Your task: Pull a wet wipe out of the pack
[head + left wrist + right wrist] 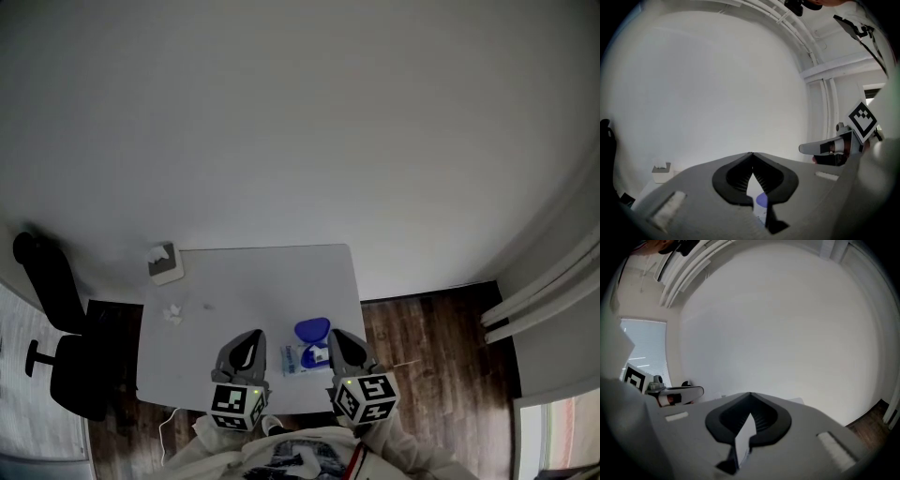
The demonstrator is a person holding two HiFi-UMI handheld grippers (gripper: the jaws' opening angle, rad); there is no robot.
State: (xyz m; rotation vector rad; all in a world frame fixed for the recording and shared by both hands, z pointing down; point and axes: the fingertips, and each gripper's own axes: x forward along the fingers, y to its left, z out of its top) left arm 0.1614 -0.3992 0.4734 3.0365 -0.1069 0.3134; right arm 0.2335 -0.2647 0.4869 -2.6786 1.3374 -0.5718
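Observation:
The wet wipe pack (298, 359) lies near the front edge of the white table (262, 281), its blue lid (312, 330) flipped open toward the far side. My left gripper (253, 336) hovers just left of the pack and my right gripper (336, 336) just right of it, both pointing away from me. In the left gripper view the left gripper (751, 154) has its tips together, and the blue lid (761, 200) shows through the gap below them. The right gripper (750, 394) is shut too, with only a pale patch showing behind its jaws.
A small grey-and-white wipe box (164, 262) stands at the table's far left corner, with a crumpled white wipe (173, 314) lying nearer. A black office chair (56, 328) stands left of the table. Dark wood floor (422, 328) lies to the right.

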